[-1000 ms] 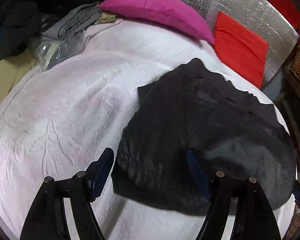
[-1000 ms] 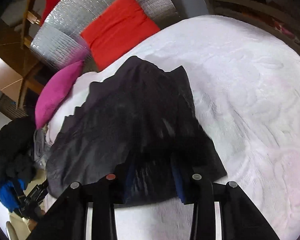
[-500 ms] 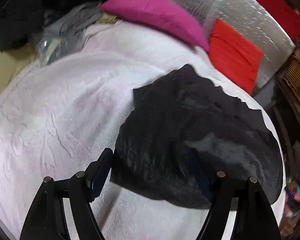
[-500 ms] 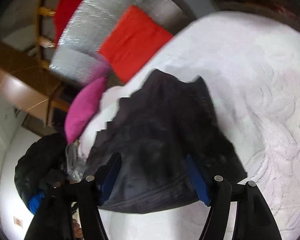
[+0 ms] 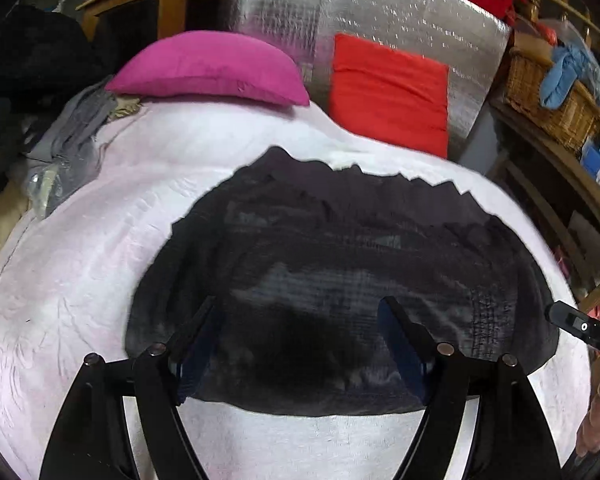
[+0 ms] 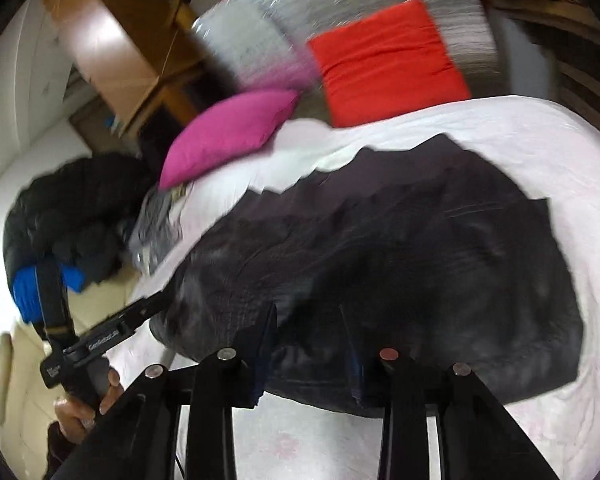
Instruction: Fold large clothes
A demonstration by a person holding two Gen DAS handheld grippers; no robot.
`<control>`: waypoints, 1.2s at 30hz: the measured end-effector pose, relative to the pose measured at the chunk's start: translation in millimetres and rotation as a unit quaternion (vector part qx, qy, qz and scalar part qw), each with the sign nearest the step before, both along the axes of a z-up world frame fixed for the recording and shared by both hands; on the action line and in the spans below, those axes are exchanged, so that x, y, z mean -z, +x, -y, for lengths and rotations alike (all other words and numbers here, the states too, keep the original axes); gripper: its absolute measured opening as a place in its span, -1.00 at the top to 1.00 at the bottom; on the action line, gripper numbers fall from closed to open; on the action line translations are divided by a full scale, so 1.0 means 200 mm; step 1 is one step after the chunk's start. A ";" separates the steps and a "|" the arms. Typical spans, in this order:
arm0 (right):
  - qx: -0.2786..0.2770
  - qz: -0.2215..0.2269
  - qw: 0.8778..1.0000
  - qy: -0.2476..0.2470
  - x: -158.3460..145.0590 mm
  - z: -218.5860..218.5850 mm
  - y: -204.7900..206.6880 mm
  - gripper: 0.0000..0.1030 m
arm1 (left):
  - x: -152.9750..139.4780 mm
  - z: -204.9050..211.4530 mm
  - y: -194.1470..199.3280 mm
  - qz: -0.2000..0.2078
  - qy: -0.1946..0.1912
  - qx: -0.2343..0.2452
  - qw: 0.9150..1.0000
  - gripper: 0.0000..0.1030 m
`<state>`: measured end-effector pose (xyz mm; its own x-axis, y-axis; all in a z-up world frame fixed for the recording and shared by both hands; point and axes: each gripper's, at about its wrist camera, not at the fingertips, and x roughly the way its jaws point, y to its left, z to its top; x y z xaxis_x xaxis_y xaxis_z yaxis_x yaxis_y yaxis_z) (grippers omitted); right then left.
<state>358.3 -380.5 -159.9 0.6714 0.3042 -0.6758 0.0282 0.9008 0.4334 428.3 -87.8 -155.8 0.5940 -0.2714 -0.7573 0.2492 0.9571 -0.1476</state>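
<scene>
A dark garment (image 5: 332, 280) lies spread on the white bedspread (image 5: 80, 260), its far edge near the pink pillow (image 5: 208, 68) and red cushion (image 5: 388, 88). The left gripper (image 5: 300, 344) hangs over its near edge, fingers spread wide. The right gripper (image 6: 310, 340) (view blurred) has fingers apart, pinching nothing.

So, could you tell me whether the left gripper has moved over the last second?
Yes. The left gripper has swung right: the pink pillow now sits left of centre and the black garment fills the middle.
</scene>
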 end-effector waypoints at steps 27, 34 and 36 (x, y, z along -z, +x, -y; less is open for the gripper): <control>0.056 -0.066 0.996 0.025 0.15 0.21 0.27 0.37 | 0.13 -0.03 0.22 -0.036 0.051 -0.055 0.997 -0.60; 0.112 -0.094 0.989 0.038 0.13 0.46 0.14 0.33 | 0.20 -0.20 0.25 -0.068 0.092 -0.095 0.989 -0.61; 0.113 -0.122 0.984 0.060 0.21 0.50 0.14 0.32 | 0.26 -0.21 0.27 -0.086 0.095 -0.086 0.988 -0.61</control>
